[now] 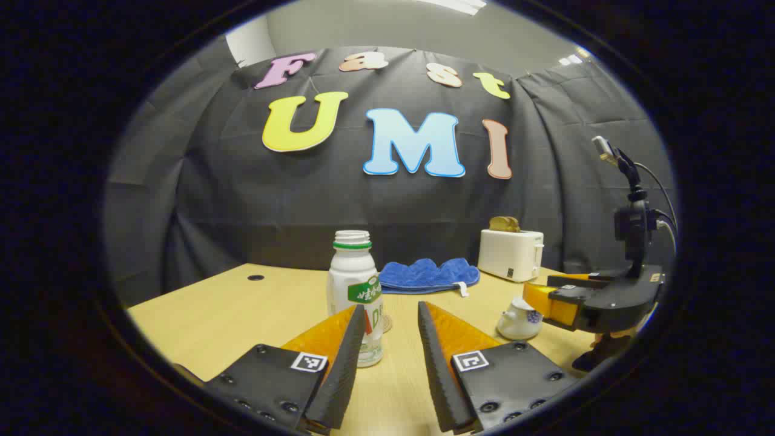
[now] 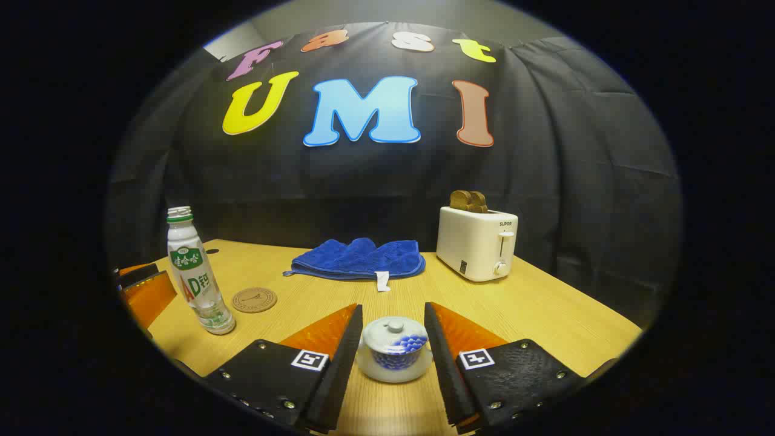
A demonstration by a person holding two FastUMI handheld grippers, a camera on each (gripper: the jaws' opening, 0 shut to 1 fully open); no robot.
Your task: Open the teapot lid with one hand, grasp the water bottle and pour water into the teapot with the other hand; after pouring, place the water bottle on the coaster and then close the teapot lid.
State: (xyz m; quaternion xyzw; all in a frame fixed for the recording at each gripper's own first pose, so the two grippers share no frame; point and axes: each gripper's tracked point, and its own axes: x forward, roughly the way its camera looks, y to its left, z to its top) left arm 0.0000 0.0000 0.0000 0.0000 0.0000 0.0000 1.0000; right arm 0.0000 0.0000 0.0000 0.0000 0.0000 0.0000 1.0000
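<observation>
Both fingers (image 2: 348, 357) flank teapot (image 2: 393, 351), lid (image 2: 394, 332) on

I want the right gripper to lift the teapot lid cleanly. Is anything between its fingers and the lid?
Nothing visible is. In the right gripper view, the right gripper is open with the teapot between its fingers, lid still on. The water bottle and coaster sit off to the side.

The water bottle (image 2: 195, 275) is white with a green neck ring, a green label band and a clear base. The teapot (image 2: 393, 349) is white with a blue scale pattern. The coaster (image 2: 255, 299) is brown, the cloth (image 2: 357, 258) blue, the toaster (image 2: 476, 243) cream, the table (image 2: 545, 321) light wood.
</observation>
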